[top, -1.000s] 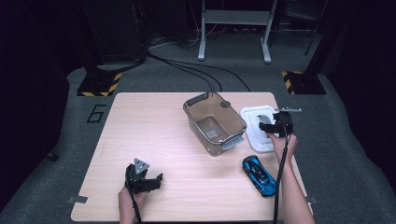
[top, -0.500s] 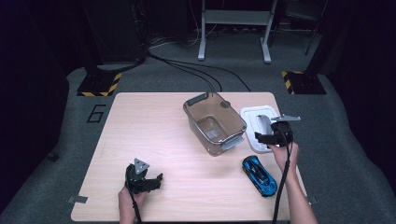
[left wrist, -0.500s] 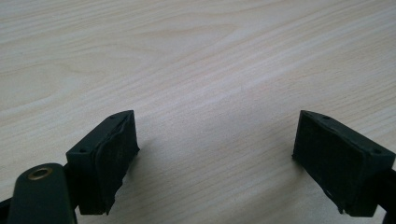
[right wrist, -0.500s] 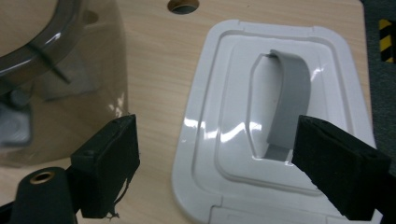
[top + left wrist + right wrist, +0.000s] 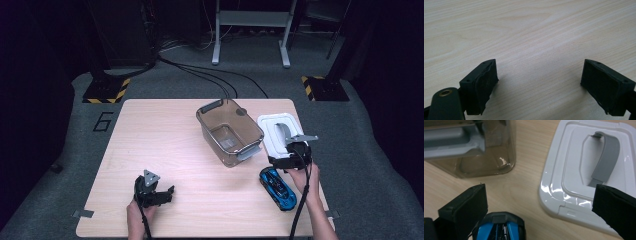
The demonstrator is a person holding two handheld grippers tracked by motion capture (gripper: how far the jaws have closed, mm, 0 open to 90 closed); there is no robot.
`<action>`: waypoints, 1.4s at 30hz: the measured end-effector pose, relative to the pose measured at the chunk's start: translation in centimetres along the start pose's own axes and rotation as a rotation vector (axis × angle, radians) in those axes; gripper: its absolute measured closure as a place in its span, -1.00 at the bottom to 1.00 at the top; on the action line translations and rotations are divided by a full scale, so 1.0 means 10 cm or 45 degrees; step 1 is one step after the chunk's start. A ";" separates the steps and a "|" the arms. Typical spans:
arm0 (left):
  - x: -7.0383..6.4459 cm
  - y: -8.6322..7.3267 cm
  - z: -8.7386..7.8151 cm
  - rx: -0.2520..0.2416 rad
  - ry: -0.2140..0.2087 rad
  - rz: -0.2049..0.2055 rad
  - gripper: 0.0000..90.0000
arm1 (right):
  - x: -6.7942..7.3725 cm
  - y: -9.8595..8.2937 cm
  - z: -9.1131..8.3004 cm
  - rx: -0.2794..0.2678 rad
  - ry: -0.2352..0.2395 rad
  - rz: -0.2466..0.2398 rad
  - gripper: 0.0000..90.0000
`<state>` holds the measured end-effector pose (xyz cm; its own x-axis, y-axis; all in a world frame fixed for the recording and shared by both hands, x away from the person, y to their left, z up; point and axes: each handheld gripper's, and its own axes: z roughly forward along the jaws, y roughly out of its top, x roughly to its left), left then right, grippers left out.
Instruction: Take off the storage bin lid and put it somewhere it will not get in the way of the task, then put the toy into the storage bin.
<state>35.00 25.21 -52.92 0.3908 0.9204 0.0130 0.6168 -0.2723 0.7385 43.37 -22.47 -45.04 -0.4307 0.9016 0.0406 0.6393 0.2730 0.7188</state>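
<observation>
The right gripper (image 5: 289, 161), jaws spread, hung over the blue toy car (image 5: 499, 227), apparently to grasp it, while the spread left gripper (image 5: 152, 192) idled on the wooden table (image 5: 165, 135).

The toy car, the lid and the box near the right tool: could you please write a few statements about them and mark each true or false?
1. The blue toy car lies inside the clear box. False: it lies on the table, in front of the box and outside it.
2. The right tool is open, with nothing between its jaws. True.
3. The white lid sits on top of the box. False: it lies flat on the table beside the box, grey handle up.
4. The left tool is open over bare wood. True.
5. The right tool grips the lid's handle. False: it hovers between the car and the lid's near edge.
</observation>
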 end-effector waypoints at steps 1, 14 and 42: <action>0.00 0.00 0.00 -0.001 0.000 0.001 -0.70 | 0.01 -0.02 -0.01 0.006 0.014 -0.028 -1.00; -0.01 -0.01 0.00 -0.017 0.012 0.011 -0.70 | 0.15 -0.11 -0.02 0.074 0.064 -0.066 -1.00; -0.01 -0.01 0.01 -0.022 0.012 0.011 -0.70 | 0.37 -0.31 0.39 0.329 0.088 -0.072 -0.67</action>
<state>34.95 25.11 -53.02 0.3894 0.9207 0.0253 0.6018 -0.2752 0.7497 42.30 -18.70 -49.79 -0.5070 0.8599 0.0592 0.7507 0.4067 0.5206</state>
